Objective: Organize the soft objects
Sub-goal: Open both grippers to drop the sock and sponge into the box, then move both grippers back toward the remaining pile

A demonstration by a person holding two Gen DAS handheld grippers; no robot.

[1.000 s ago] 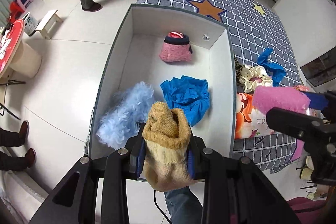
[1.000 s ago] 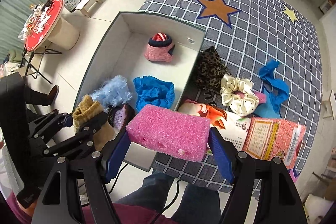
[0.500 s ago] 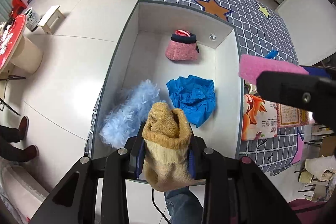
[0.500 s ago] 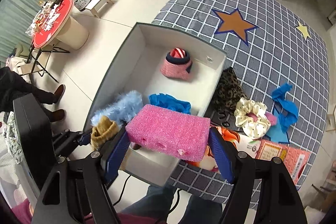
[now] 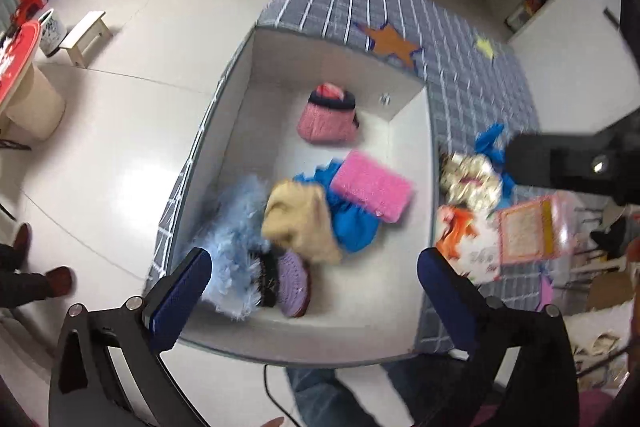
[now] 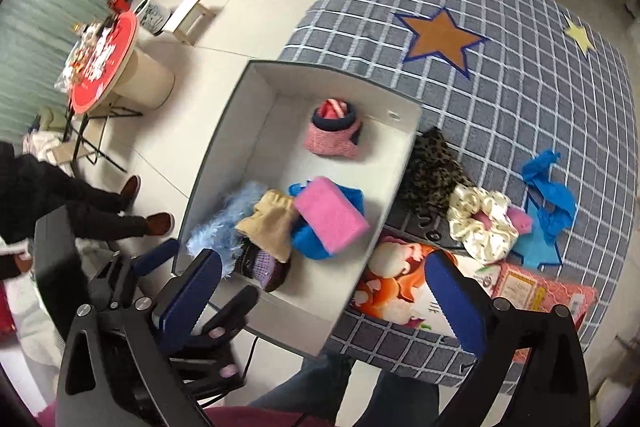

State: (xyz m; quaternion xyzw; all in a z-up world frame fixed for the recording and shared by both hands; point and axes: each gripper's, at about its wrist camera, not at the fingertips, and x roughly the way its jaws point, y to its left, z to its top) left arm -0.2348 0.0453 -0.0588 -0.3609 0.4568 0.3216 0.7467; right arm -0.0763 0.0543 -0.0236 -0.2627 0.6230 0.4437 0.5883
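Across the checked tablecloth (image 6: 520, 75) the white box (image 6: 224, 131) already holds the tan sock (image 6: 269, 219) and pink sponge (image 6: 331, 219), both grippers, left gripper (image 5: 314, 283) and right gripper (image 6: 326, 287), having just opened and now empty, while the scrunchie (image 6: 482, 223), leopard cloth (image 6: 434, 167) and what looks like blue fabric (image 6: 550, 187) wait outside.

Soft cloth and foam in a matt box

Porous pink sponge (image 6: 331, 219), knitted tan sock (image 6: 269, 223), fluffy blue duster (image 5: 236, 239); smooth white box (image 6: 256, 131), glossy floor (image 5: 120, 131).
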